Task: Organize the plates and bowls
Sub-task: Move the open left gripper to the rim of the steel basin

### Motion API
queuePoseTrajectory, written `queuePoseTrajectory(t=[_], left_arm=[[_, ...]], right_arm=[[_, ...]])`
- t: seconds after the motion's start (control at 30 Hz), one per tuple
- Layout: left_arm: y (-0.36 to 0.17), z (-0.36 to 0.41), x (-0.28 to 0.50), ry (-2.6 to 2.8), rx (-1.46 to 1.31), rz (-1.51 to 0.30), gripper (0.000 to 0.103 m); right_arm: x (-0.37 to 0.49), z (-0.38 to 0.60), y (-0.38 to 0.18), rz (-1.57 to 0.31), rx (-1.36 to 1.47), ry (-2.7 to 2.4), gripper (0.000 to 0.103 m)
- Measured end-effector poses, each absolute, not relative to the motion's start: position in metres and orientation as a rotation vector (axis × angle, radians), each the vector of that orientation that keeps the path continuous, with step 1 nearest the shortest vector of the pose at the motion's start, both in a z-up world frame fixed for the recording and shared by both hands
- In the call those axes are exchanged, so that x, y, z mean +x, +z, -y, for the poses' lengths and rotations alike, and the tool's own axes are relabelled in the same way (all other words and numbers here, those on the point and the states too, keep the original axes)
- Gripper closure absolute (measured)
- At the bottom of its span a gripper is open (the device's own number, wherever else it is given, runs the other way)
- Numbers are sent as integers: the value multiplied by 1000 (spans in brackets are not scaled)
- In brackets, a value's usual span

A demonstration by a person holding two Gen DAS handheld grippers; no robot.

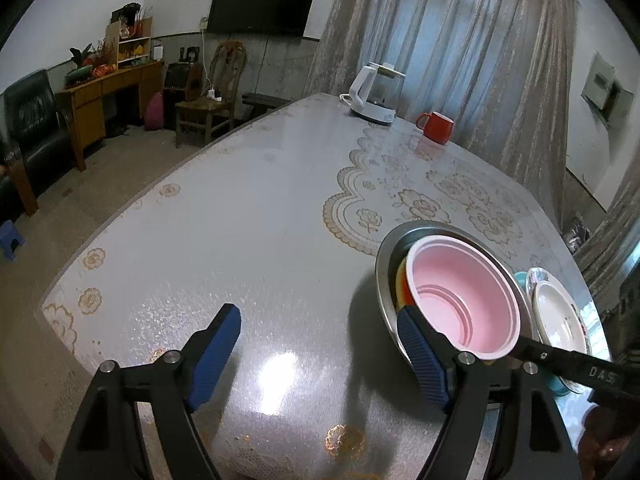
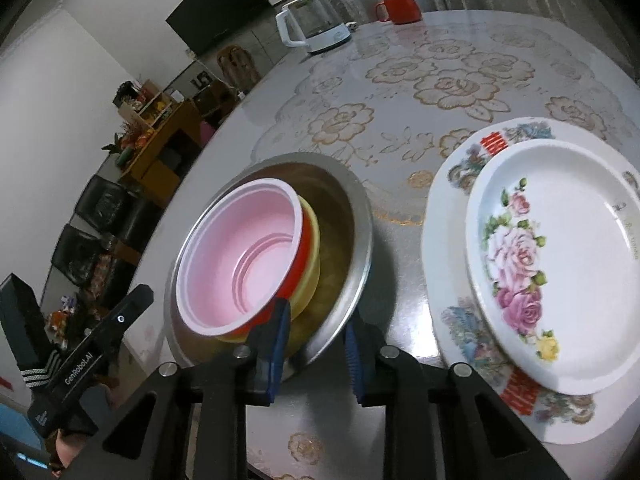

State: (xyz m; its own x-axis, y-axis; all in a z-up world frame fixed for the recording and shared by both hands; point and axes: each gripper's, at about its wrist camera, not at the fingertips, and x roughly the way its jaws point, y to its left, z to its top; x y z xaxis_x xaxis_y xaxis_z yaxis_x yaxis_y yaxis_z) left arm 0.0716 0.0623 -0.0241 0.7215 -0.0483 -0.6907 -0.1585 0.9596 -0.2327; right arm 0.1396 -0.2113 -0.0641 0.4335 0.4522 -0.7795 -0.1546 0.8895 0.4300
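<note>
Straddling steel bowl (image 2: 352, 240) rim at 12 o'clock with right gripper (image 2: 316, 344) jaws part-open, unclamped; left gripper (image 1: 320, 356) wide open, empty.

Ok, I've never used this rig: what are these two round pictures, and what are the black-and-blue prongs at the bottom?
There is no robot arm: a person carries a two-finger tool in each hand, and each tool has a wide-angle camera looking along its fingers. The left wrist view shows the left hand-held gripper, jaws wide apart and holding nothing above the table. The right wrist view shows the right hand-held gripper with one finger inside and one outside the rim of the metal basin; whether it pinches the rim I cannot tell. In the basin a pink bowl sits nested in a yellow bowl. Beside it, a small floral plate lies on a larger plate. Farther back stand a kettle and a red mug.
</note>
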Motion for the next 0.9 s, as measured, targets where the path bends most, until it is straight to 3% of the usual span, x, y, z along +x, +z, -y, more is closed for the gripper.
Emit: queuePoseTrajectory(t=[0.9], left_arm=[[-41, -47, 78, -81, -314, -848, 20]], right_arm=[[162, 220, -61, -1064, 311, 328, 78]])
